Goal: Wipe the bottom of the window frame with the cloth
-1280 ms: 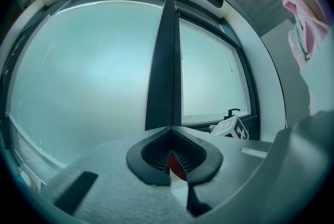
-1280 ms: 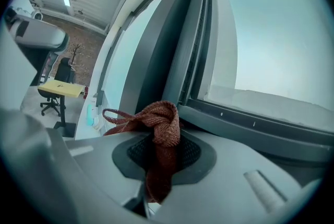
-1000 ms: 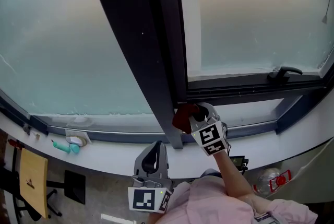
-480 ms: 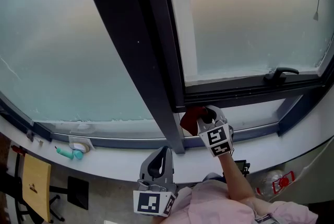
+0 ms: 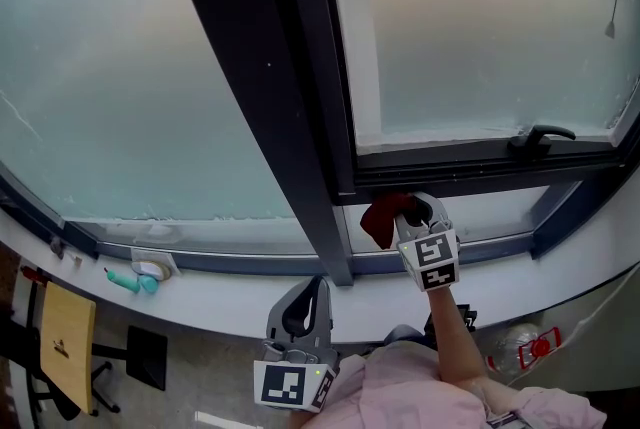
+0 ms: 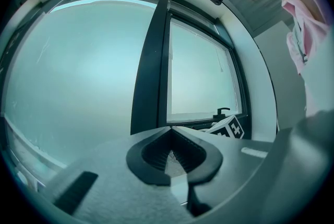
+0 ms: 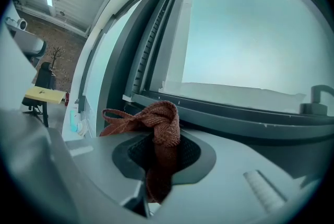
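The right gripper point(image 5: 412, 210) reaches up to the bottom of the window frame point(image 5: 480, 243). Its jaws are clamped on a red-brown cloth point(image 5: 380, 217). In the right gripper view the cloth runs down between the two pads and holds them a narrow gap apart. It bunches into a knot-like fold above the jaw tips, and a loose loop trails off to the left.

From the head view the bunched cloth sits just right of the dark upright post point(image 5: 290, 117). It lies directly under the dark bottom rail of the opening sash point(image 5: 470, 162) and against the pale strip below that rail. Whether it presses on the frame or is only just beside it cannot be told. The black window handle point(image 5: 541, 137) is on the same rail, well to the right.

The left gripper point(image 5: 318, 285) hangs low, near the person's pink sleeve point(image 5: 430, 392), in front of the white sill point(image 5: 210, 295) and well apart from the cloth. In the left gripper view its jaw tips meet, nothing is between them, and it touches nothing.

A small teal object point(image 5: 125, 282) lies on the sill far to the left
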A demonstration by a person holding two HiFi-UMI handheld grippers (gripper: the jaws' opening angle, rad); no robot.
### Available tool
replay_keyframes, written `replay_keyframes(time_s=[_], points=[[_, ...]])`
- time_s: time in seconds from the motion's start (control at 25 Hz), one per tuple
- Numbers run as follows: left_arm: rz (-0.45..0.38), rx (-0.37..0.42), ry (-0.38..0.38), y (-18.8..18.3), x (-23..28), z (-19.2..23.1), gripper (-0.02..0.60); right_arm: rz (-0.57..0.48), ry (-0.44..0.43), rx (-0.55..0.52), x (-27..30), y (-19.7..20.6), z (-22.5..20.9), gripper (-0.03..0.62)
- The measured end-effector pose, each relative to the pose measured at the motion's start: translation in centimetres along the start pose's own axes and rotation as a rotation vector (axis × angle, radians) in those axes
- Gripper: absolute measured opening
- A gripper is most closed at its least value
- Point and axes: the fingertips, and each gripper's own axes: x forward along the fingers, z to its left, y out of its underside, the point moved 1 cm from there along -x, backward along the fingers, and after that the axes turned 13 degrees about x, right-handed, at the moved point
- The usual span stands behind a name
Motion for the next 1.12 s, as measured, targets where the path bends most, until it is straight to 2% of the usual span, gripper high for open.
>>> replay_keyframes(time_s=[0.76, 1.12], points=[[0.007, -0.009, -0.005, 0.1, 0.1, -0.3, -0.005, 0.004, 0.011, 0.004, -0.7, 0.0, -1.2, 0.063], [0.002, -0.009, 0.032, 0.1, 1.2, -1.4, -0.005, 0.007, 0.021, 0.008, -1.3, 0.1, -2.4, 0.063]])
